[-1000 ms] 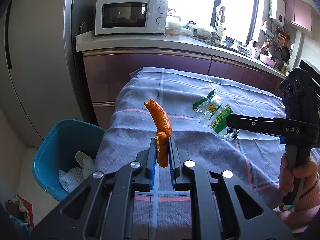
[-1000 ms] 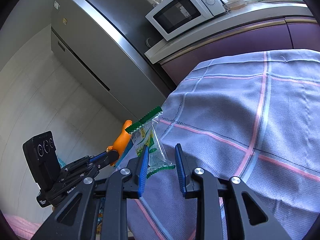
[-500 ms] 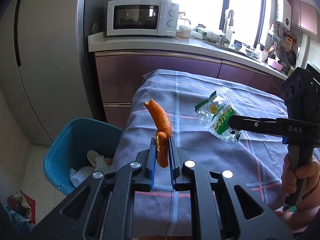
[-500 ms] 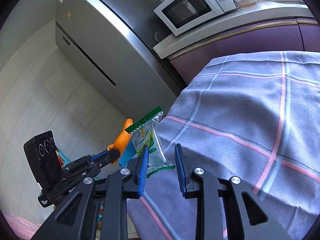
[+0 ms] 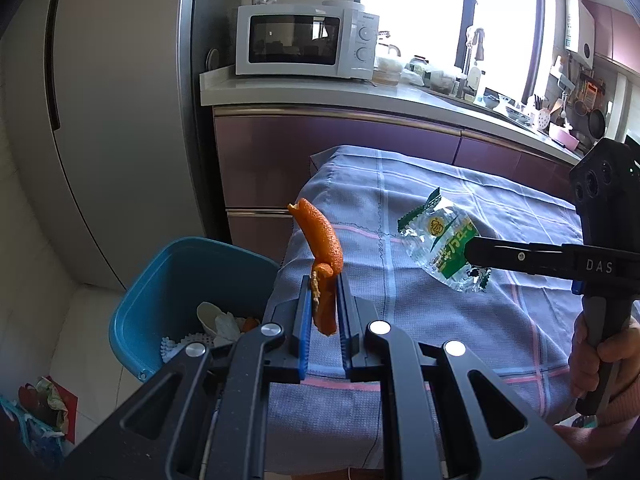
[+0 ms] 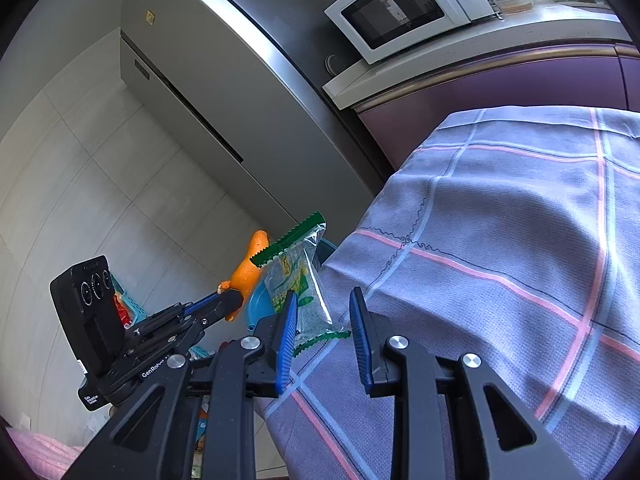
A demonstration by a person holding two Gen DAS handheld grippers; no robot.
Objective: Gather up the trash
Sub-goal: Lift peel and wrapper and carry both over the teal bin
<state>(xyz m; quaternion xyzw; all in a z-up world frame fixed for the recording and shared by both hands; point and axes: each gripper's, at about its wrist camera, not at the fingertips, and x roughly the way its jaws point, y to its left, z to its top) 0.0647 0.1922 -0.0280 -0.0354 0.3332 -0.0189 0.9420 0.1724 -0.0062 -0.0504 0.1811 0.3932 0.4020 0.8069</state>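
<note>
A curled orange peel stands up out of my left gripper, which is shut on its lower end, above the table's left edge. Just left of and below it sits a blue bin holding white scraps. My right gripper is shut on a clear and green snack wrapper, carried above the cloth. In the right wrist view the wrapper rises between the blue pads of the right gripper. Beyond it are the peel, the left gripper and a sliver of the bin.
A checked lilac cloth covers the table. Behind it runs a purple cabinet with a microwave on its counter, and a tall grey fridge stands at the left. A person's hand holds the right gripper's handle. Bags lie on the floor.
Both grippers have moved left along the table with their loads still held. The bin and the table's left edge have come nearer the middle of the left wrist view.
</note>
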